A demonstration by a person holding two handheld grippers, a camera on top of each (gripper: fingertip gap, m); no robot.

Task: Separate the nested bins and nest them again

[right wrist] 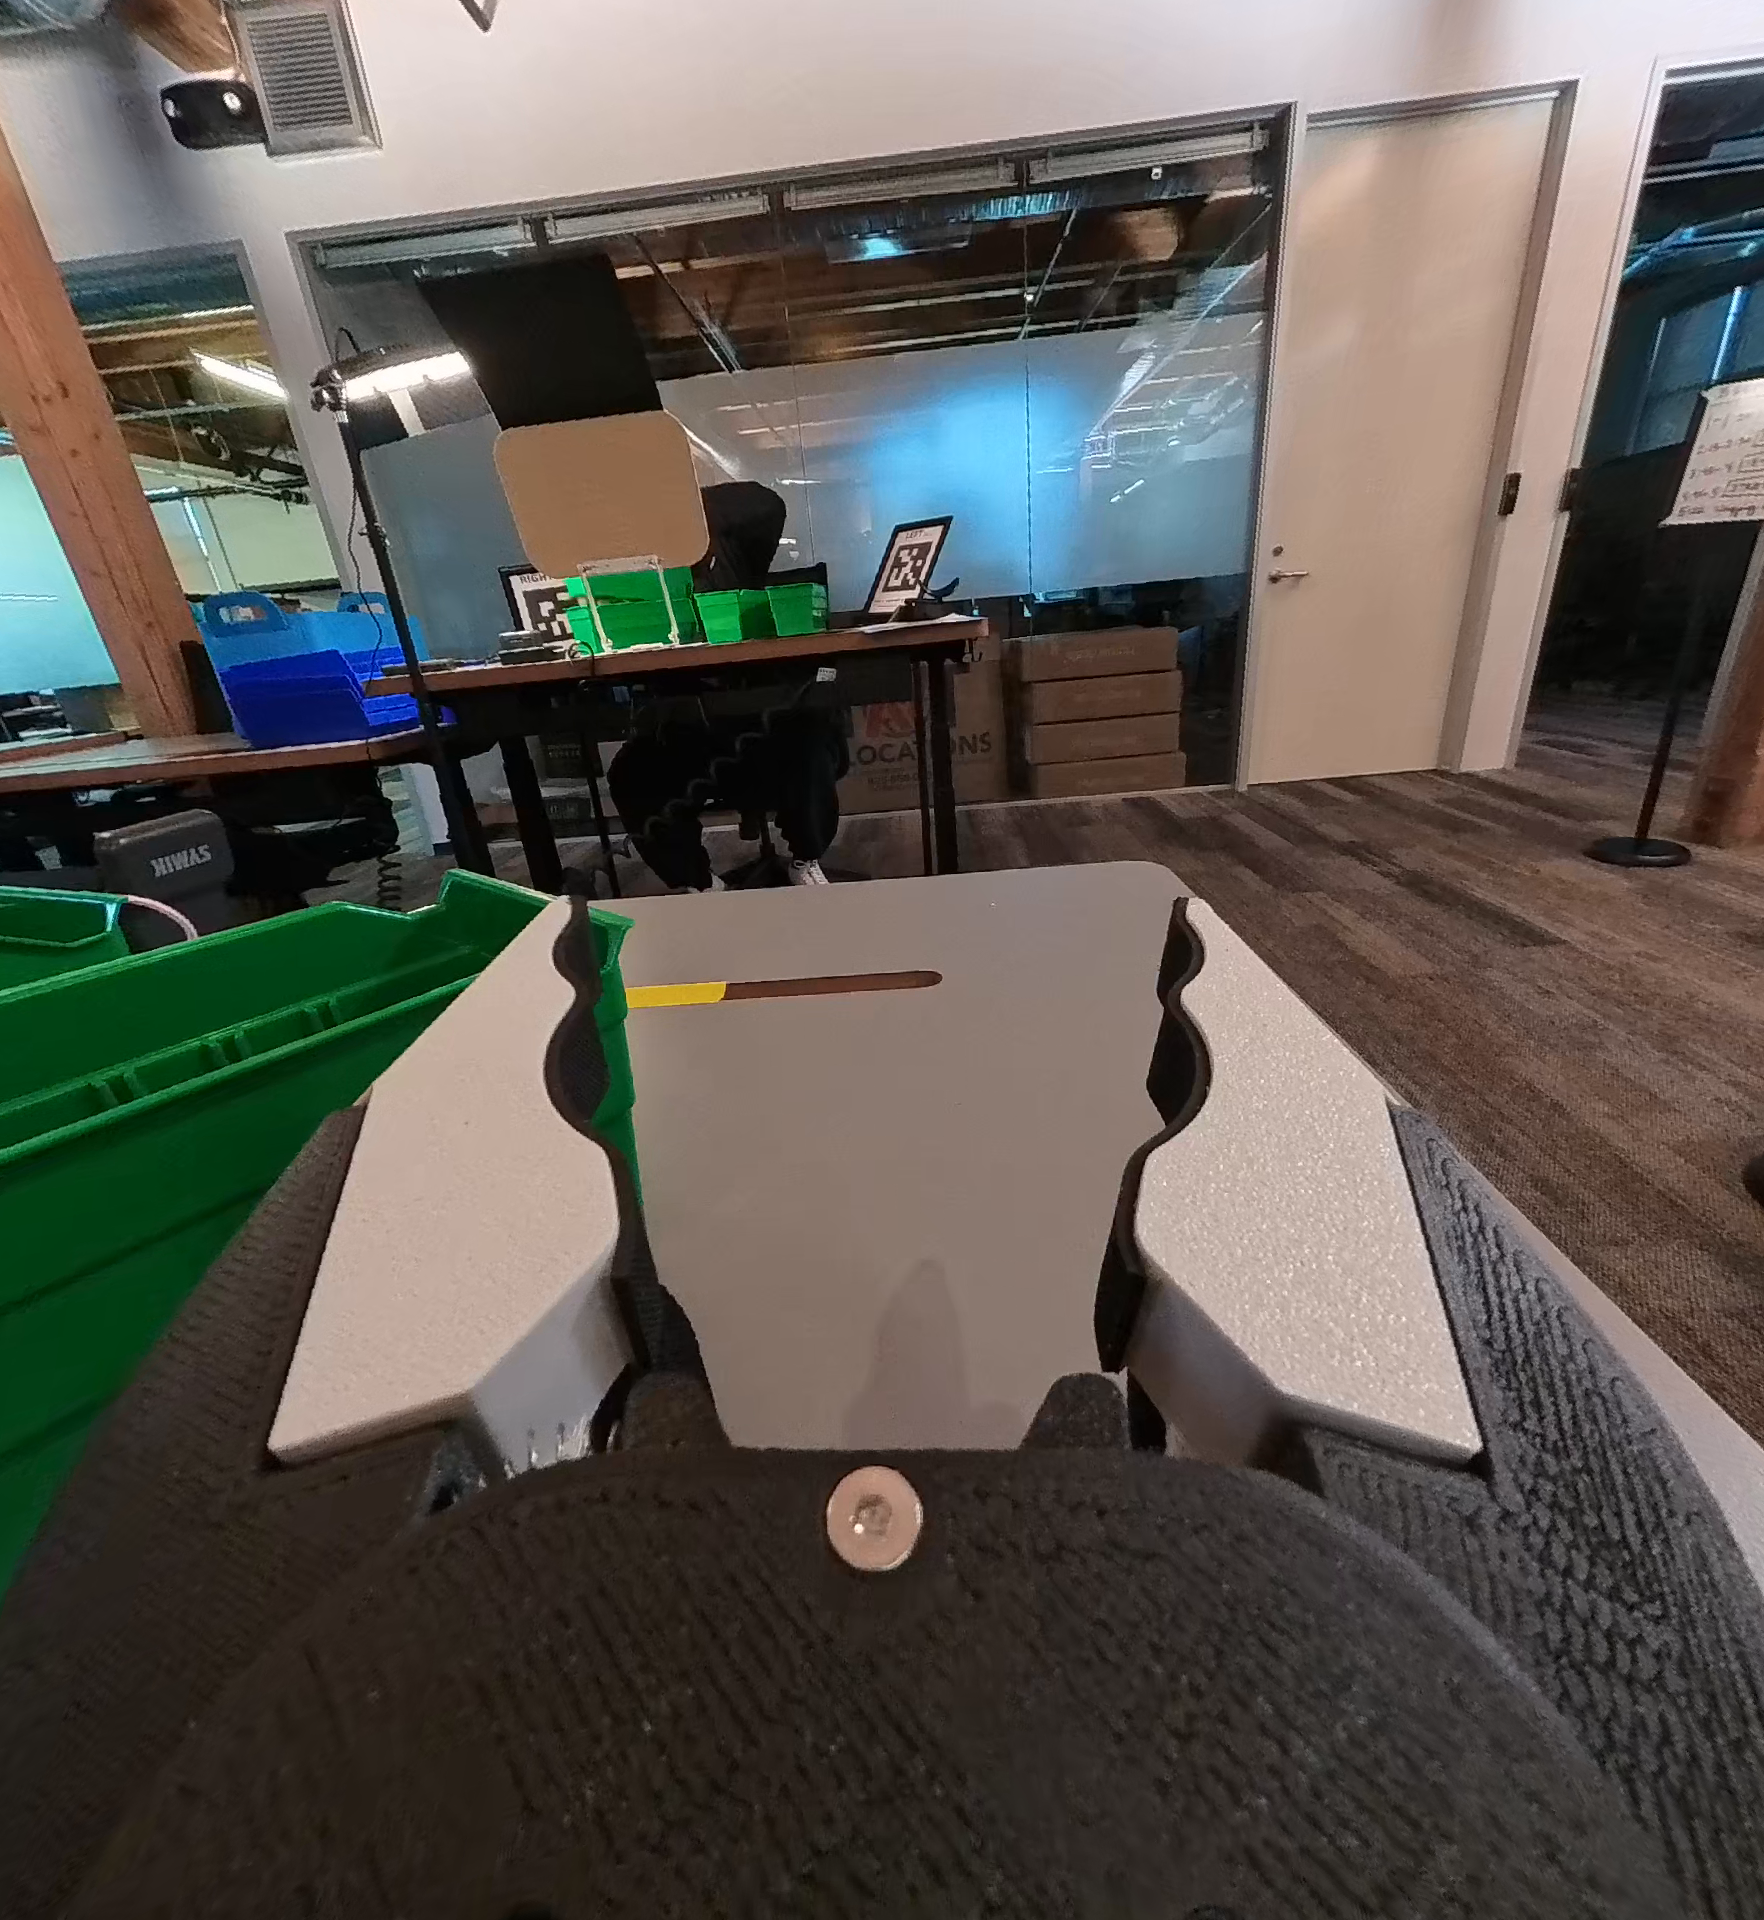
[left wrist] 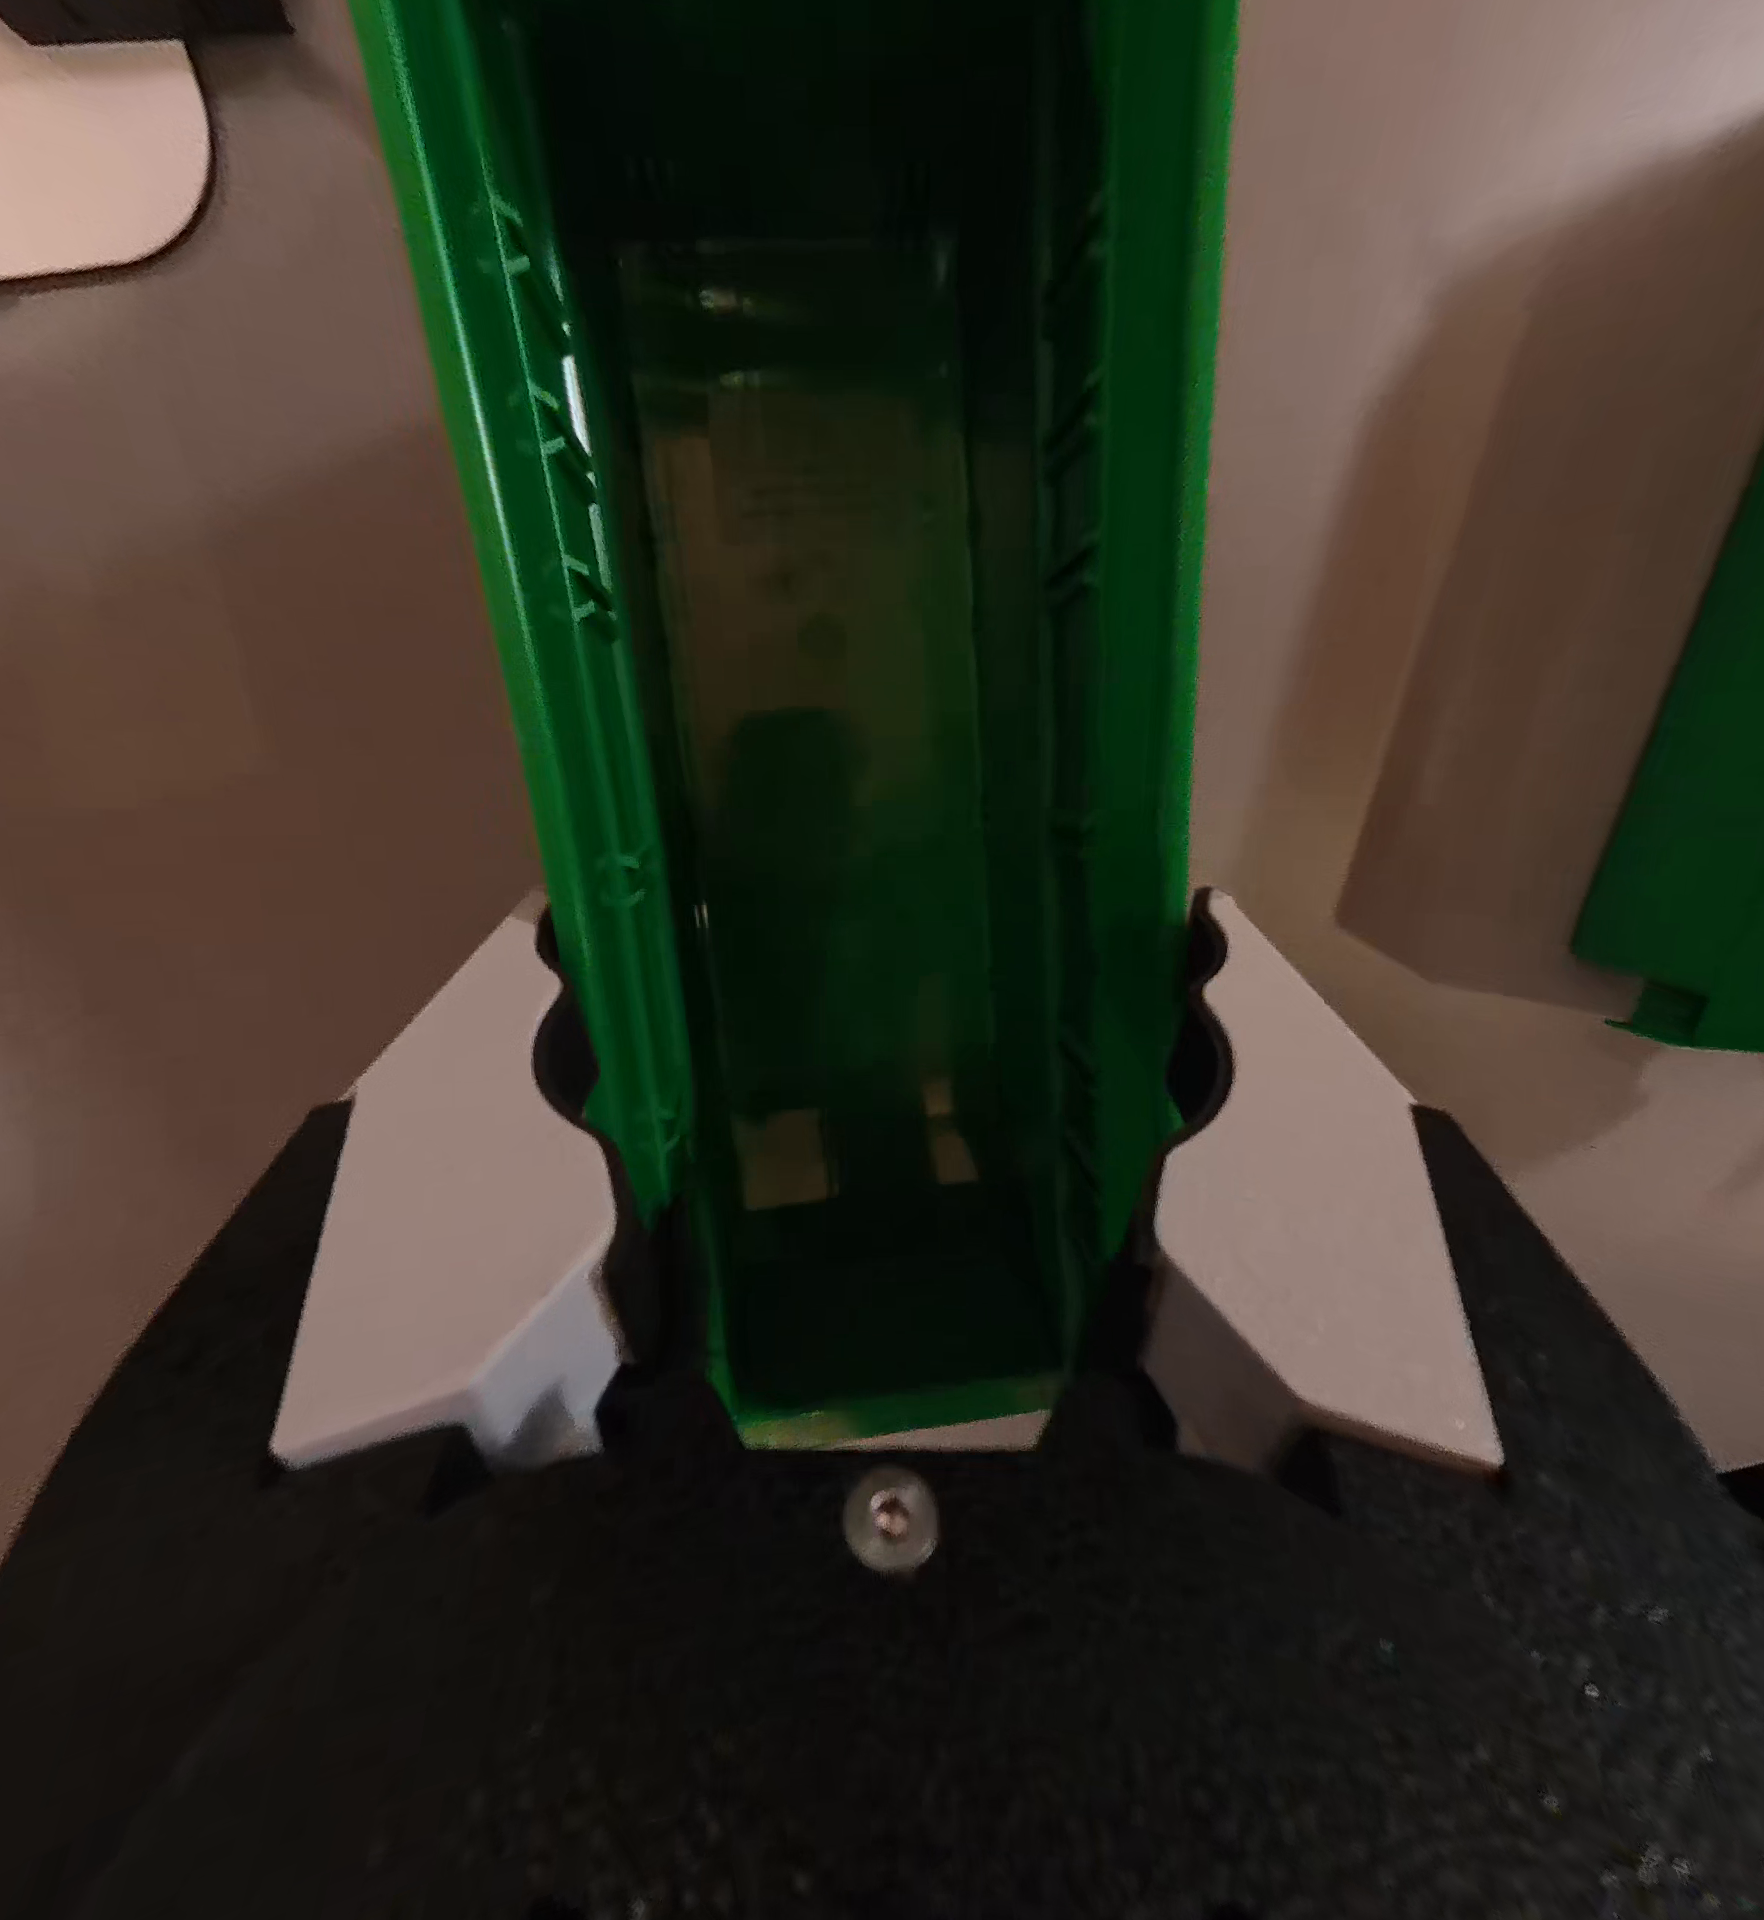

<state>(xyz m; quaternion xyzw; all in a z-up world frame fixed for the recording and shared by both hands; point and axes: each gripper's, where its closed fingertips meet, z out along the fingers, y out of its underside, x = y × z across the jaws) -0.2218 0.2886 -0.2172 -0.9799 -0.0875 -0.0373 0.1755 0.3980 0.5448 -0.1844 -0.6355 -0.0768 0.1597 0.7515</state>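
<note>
I'm gripping a narrow green bin point(left wrist: 847, 727) with my left gripper point(left wrist: 873, 1039), my left fingers point(left wrist: 566, 1060) pressing on both of its long outer walls, its open inside facing my camera. It's reaching away from me over the pale counter point(left wrist: 182, 727). Off to my right, a second green bin point(left wrist: 1730, 790) is lying on that counter, well apart from the one I'm holding.

My right gripper point(right wrist: 873, 1049) is hovering spread wide with nothing between its fingers point(right wrist: 1273, 1174), over the grey counter point(right wrist: 888, 1164) with its thin slot point(right wrist: 826, 985). Just beside my left-hand finger, a large green bin point(right wrist: 130, 1122) is sitting; whether they're touching I cannot tell.

Farther out, a seated person point(right wrist: 732, 727) is working at another desk point(right wrist: 691, 655) carrying small green bins point(right wrist: 743, 613), and blue bins point(right wrist: 306, 675) are stacking up to the left.
</note>
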